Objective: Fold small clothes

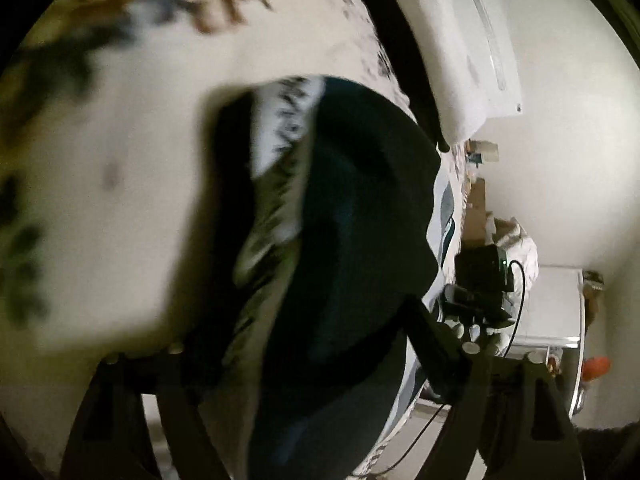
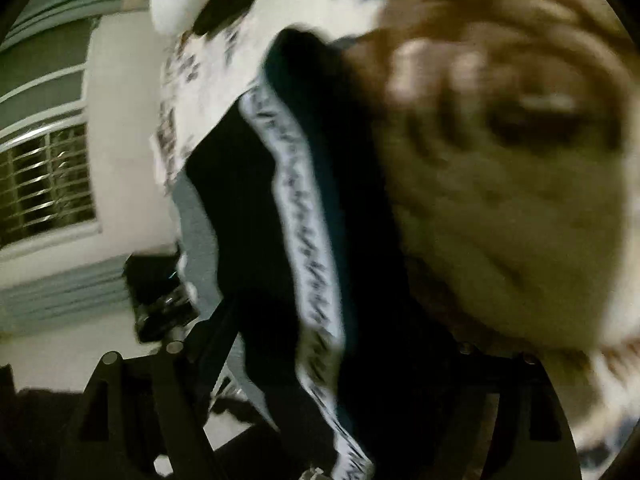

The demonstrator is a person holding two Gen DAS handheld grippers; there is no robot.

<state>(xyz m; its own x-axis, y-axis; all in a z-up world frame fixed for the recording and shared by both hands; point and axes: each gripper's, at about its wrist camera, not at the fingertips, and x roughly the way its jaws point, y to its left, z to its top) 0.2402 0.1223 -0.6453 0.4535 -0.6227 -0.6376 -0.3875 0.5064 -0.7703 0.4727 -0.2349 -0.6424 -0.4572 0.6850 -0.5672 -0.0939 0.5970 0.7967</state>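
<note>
My left fingers (image 1: 320, 360) stand wide, and the dark garment (image 1: 360, 208) lies between them on the bed (image 1: 120, 160). I cannot see either finger pressing on the cloth, though blur hides much of the near part. The garment is dark, almost black, with a white band (image 1: 280, 120) printed in black marks running along one edge. It rests on a pale sheet with leafy prints, and the picture is tilted, so the bed edge runs down the right side. Beyond that edge sit a dark device (image 1: 480, 280) with a cable and a white wall (image 1: 560, 160). A white pillow (image 1: 436, 60) lies at the far end of the bed.

My right fingers (image 2: 320, 380) are also spread wide, with the same garment (image 2: 360, 240) running between them toward me. Its white band (image 2: 304, 232) crosses the middle of my view from far to near. A brown and cream print on the sheet (image 2: 500, 160) fills the right, badly blurred. To the left I see a barred window (image 2: 44, 184) and a dark device (image 2: 160, 296) near the left finger. Whether the cloth touches either right finger I cannot tell.
</note>
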